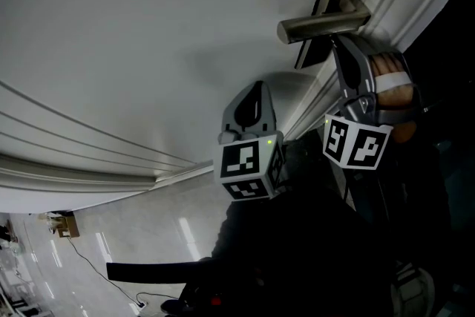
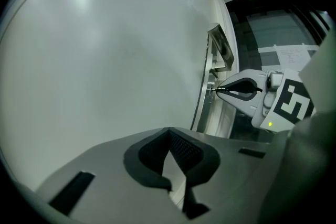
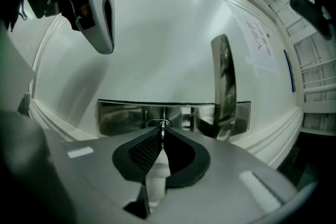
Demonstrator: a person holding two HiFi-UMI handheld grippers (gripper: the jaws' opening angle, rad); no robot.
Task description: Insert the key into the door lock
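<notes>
A white door (image 1: 148,48) fills most of the head view, with a metal handle (image 1: 323,24) sticking out near its right edge. The right gripper (image 1: 341,48), held in a hand (image 1: 393,89), points at the door just below that handle. In the right gripper view its jaws are pressed together on a thin key (image 3: 163,130). The key's blade runs straight ahead from the jaw tips to the keyhole (image 3: 159,124) in a shiny lock plate (image 3: 121,115); how deep it sits cannot be told. The handle stands just right of the jaws, close beside them, while the plate to their left is bare. The left gripper (image 1: 256,96) hovers to the right gripper's left, well apart from it, facing flat door. Its jaws are closed tip to tip with nothing between them, as the left gripper view shows. Ahead of it and to its left lies plain, smooth panel with open room; to its right the right gripper meets the plate near the door's edge
</notes>
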